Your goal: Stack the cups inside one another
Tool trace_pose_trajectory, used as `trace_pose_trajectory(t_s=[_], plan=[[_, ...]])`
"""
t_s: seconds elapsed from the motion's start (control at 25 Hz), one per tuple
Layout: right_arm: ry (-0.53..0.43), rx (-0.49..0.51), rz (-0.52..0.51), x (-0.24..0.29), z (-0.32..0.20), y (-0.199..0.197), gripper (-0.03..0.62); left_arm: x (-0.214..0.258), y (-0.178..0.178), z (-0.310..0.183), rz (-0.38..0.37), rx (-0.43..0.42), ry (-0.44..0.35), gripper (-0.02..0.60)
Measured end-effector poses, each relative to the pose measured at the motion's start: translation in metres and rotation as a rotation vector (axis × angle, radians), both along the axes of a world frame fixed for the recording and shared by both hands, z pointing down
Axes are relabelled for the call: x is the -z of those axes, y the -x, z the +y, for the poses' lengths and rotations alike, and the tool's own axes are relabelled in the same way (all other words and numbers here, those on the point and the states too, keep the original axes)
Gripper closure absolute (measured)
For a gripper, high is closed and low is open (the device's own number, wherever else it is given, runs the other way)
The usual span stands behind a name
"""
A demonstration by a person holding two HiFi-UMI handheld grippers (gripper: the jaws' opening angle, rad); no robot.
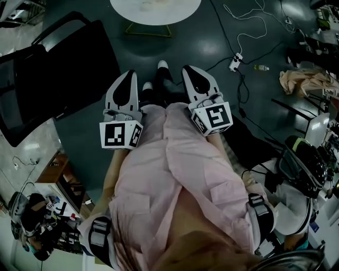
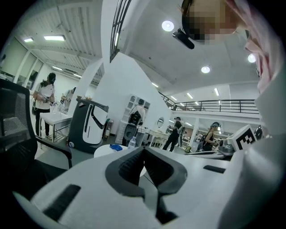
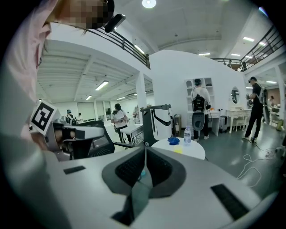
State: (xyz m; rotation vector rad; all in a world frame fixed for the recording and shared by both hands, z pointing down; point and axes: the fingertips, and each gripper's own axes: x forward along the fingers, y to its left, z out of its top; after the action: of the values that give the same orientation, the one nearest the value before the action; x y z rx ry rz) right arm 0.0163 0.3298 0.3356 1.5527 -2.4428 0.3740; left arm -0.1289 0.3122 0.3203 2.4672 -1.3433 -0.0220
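Note:
A round white table (image 3: 194,151) stands a few steps ahead. On it lie a small blue thing (image 3: 173,140) and a pale yellow thing (image 3: 178,150), too small to tell as cups. The left gripper view shows the same table (image 2: 103,151) and the blue thing (image 2: 115,147). In the head view, my left gripper (image 1: 128,75) and right gripper (image 1: 189,70) are held side by side in front of the person's pink shirt, above the dark floor and short of the table (image 1: 153,11). Both grippers (image 2: 144,148) (image 3: 145,148) have their jaws together with nothing between them.
A clear water bottle (image 3: 187,134) stands on the table beside the blue thing. A black office chair (image 1: 53,69) sits to the left. A power strip (image 1: 234,62) and cables lie on the floor to the right. Other people and white machines stand further back.

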Motion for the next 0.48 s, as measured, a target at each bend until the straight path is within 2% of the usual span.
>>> trace_pose_trajectory(t_s=[0.32, 0.48], plan=[[-0.027, 0.076, -0.042, 0.005, -0.059, -0.017, 0.562, 0.009, -0.017, -0.043, -0.039, 0.074, -0.031, 0.566], [-0.045, 0.103, -0.057, 0.007, -0.086, -0.025, 0.562, 0.012, -0.029, -0.067, -0.063, 0.086, -0.052, 0.566]])
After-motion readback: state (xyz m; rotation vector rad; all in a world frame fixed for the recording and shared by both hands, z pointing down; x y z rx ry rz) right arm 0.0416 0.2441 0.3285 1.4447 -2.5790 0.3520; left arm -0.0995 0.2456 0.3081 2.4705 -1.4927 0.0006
